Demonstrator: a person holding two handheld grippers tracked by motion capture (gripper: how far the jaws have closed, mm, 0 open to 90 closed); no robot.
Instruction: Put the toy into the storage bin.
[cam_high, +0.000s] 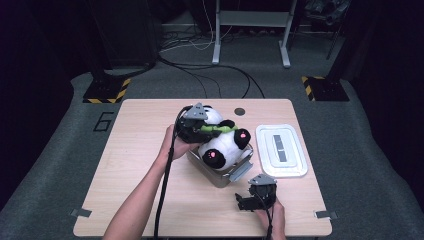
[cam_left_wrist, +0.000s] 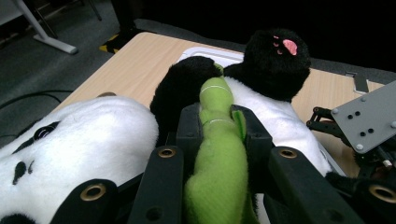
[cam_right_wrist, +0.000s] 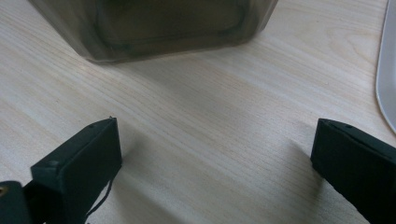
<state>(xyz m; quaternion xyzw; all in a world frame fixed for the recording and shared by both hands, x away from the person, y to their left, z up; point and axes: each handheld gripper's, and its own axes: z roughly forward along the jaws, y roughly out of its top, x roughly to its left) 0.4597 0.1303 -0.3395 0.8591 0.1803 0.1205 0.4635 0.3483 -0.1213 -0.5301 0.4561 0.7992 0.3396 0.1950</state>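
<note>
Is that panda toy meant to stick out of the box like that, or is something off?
It looks oversized: the plush panda bulges well above the clear box, tilted, not seated. The left gripper pinches its green bamboo stalk. The white lid lies aside on the table.

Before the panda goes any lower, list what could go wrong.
1. The left tongs pinch only the green bamboo stalk, not the body, so the panda may swing or the stalk may slip free.
2. The panda looks bulkier than the box and sits across its rim; pushing down could tip or shove the box.
3. The right tongs stand open, apart from the box, so nothing steadies it. The lid lies close beside.
</note>
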